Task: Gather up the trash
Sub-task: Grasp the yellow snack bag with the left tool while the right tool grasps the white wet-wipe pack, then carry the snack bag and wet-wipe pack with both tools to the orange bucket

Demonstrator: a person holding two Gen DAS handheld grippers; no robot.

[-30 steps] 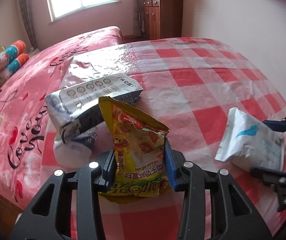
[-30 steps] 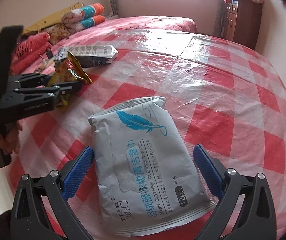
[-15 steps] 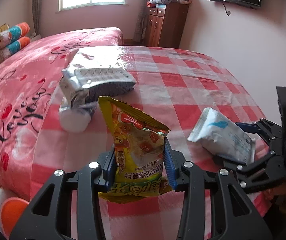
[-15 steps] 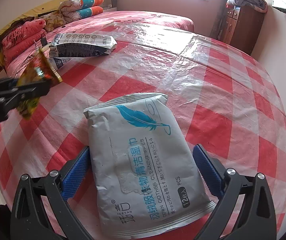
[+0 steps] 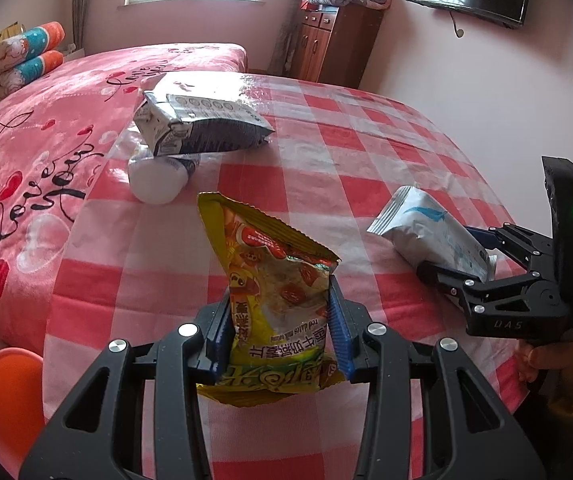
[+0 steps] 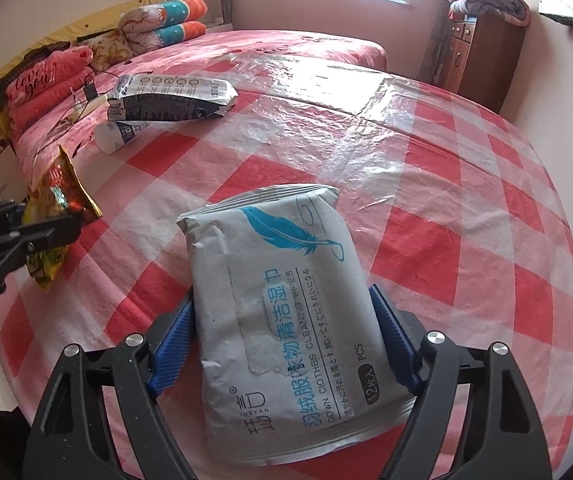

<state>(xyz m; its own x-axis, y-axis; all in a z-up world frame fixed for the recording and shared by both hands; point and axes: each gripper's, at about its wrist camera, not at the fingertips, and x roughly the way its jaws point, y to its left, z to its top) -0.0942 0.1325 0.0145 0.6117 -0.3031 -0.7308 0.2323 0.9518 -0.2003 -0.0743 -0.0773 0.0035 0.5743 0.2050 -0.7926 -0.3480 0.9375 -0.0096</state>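
Left gripper (image 5: 278, 320) clamped on yellow snack bag (image 5: 276, 292), bag upright between pads, clear of checkered cloth (image 5: 366, 152). Right gripper (image 6: 282, 336) closing around wipes pack (image 6: 282, 304); blue pads at pack's sides, firm contact likely but unclear. Squeeze mid-pack evenly, confirm hold before lift. Silver pouch (image 5: 202, 128), white bottle (image 5: 158, 178) lie ahead-left, untouched.

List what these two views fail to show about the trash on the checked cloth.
- White bottle, both views: mostly hidden under the silver pouch; label too small to read.
- Wipes pack, right wrist view: underside hidden, so it is unclear whether it has left the cloth.
- Yellow snack bag, left wrist view: lower edge hidden behind left gripper.
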